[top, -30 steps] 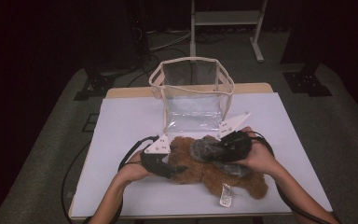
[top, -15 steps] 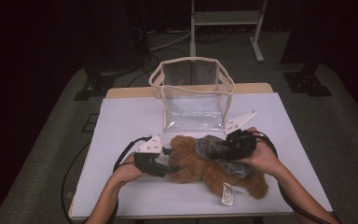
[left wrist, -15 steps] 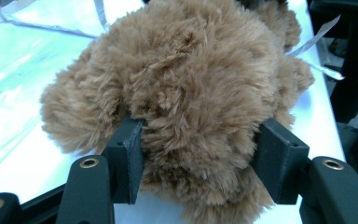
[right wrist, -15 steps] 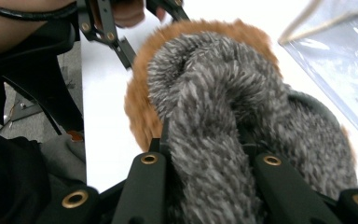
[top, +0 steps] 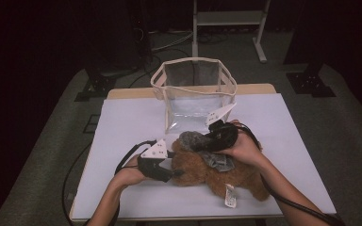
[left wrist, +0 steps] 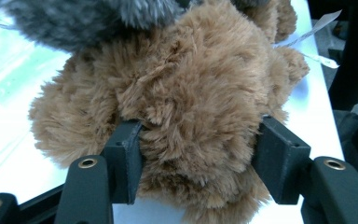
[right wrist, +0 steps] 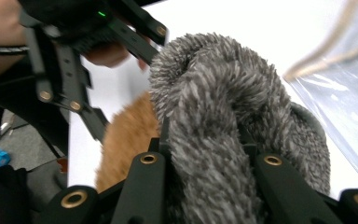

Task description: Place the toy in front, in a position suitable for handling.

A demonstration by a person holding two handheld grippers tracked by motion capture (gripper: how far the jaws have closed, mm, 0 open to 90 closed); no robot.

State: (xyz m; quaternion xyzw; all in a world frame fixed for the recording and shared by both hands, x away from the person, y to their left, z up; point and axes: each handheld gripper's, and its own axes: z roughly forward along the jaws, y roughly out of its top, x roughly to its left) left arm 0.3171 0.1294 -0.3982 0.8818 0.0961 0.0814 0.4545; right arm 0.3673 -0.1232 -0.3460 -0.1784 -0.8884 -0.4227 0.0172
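Note:
A brown plush toy [top: 226,176] lies on the white table [top: 122,122] in the high view, with a grey plush toy [top: 191,139] on its upper left part. My left gripper [top: 176,172] comes in from the left. Its jaws have just been closing, and in the left gripper view its pads [left wrist: 128,161] press into the fur on both sides of the brown plush [left wrist: 196,93]. My right gripper [top: 201,143] comes from the right and is shut on the grey plush [right wrist: 223,121], whose fur bulges between the jaws in the right gripper view.
A clear plastic bag [top: 193,101] with a cream rim stands open just behind the toys. A white label [top: 229,195] hangs from the brown plush near the front edge. Dark floor and stand legs surround the table; the table's left side is bare.
The right gripper has carried the grey plush a little to the left and toward the bag. The left gripper has stayed at the brown plush, its jaws now tighter on it.

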